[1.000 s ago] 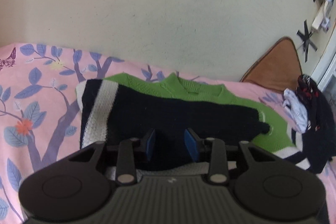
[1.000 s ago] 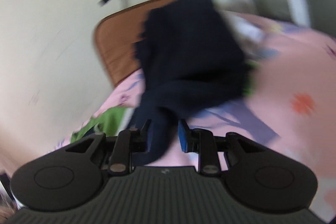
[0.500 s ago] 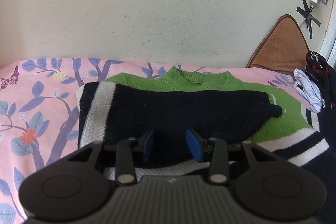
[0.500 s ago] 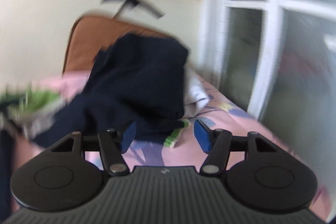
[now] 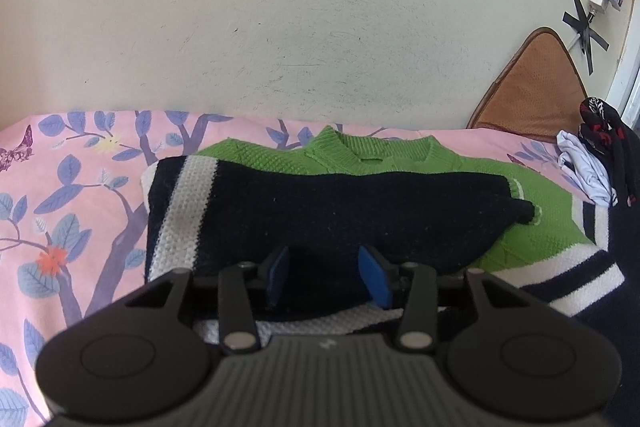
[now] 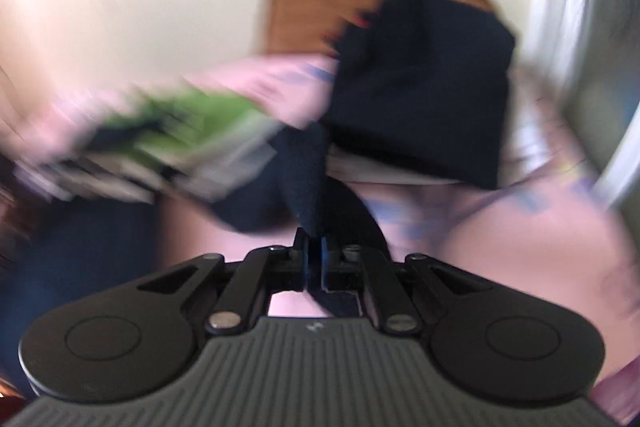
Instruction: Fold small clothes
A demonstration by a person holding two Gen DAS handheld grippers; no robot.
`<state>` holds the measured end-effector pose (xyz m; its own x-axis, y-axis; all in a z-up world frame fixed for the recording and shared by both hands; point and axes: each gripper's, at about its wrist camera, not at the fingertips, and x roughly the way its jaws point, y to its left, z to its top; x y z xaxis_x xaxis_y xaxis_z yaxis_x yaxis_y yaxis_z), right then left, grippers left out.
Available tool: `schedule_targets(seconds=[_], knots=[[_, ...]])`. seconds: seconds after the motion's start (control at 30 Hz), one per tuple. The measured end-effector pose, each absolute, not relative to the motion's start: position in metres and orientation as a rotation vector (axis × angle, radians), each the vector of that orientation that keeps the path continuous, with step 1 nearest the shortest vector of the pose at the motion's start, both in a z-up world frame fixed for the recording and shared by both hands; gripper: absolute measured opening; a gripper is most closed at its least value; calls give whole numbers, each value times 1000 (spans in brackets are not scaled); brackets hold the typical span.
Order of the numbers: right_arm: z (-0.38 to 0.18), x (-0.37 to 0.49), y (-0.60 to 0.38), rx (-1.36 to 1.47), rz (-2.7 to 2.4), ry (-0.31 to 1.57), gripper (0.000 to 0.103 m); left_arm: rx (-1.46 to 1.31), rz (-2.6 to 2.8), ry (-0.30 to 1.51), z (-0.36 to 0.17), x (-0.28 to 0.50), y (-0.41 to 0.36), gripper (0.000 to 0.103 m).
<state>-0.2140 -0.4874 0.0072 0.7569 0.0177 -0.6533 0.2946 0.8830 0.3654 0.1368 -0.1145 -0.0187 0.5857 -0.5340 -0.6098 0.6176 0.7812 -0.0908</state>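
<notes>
A green knit sweater point(image 5: 360, 155) with navy and white stripes lies flat on the pink floral bed sheet point(image 5: 72, 195). One navy sleeve point(image 5: 360, 215) is folded across its body. My left gripper point(image 5: 325, 279) sits low over the sweater's near edge. Its jaws are opening, and dark knit shows between the blue pads point(image 5: 276, 279) without being pinched. In the blurred right wrist view, my right gripper point(image 6: 314, 261) is shut on a strip of navy fabric point(image 6: 304, 179). That strip runs up toward the sweater point(image 6: 192, 123).
A heap of dark clothes point(image 5: 604, 147) and a white garment point(image 5: 580, 167) lie at the bed's right end, the dark heap point(image 6: 424, 87) also in the right wrist view. A brown cushion point(image 5: 536, 87) leans on the cream wall. A white window frame point(image 6: 560, 7) stands at the right.
The right jaws let go of dark cloth, spread wide, then shut on navy fabric as the gripper rose and rolled. The left pads drew slightly further apart; the sweater stayed put.
</notes>
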Motion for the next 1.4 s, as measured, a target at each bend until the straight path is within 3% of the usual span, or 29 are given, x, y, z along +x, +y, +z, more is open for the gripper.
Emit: schedule_targets(seconds=[0.2, 0.53, 0.6, 0.63, 0.67, 0.8, 0.9, 1.03, 1.1, 1.13, 1.2, 1.37, 1.4], knots=[[79, -213, -475, 709, 6, 433, 9, 153, -680, 660, -18, 135, -117, 46], [128, -24, -384, 651, 185, 469, 9, -234, -735, 694, 9, 170, -46, 50], [122, 13, -359, 627, 209, 489, 19, -280, -731, 701, 10, 177, -34, 50], [115, 32, -347, 606, 234, 521, 37, -286, -715, 706, 8, 181, -31, 50], [106, 51, -335, 547, 272, 594, 44, -288, -699, 713, 6, 184, -29, 50], [81, 48, -354, 492, 207, 585, 46, -295, -707, 735, 0, 188, -35, 49], [46, 23, -409, 531, 3, 530, 72, -265, -723, 731, -3, 185, -45, 50], [-24, -3, -467, 668, -218, 610, 76, -206, -720, 723, -6, 176, -55, 50], [-52, -10, -476, 803, -176, 642, 75, -188, -719, 714, -6, 174, -57, 50], [-60, -10, -474, 817, -157, 656, 63, -183, -719, 713, -6, 174, -57, 50], [-66, 0, -456, 707, -128, 696, 10, -177, -719, 712, -6, 174, -55, 49], [-48, 15, -439, 376, -244, 599, 11, -136, -700, 728, -8, 175, -58, 43], [-52, 17, -439, 349, -257, 631, 16, -130, -700, 725, -8, 175, -59, 43]])
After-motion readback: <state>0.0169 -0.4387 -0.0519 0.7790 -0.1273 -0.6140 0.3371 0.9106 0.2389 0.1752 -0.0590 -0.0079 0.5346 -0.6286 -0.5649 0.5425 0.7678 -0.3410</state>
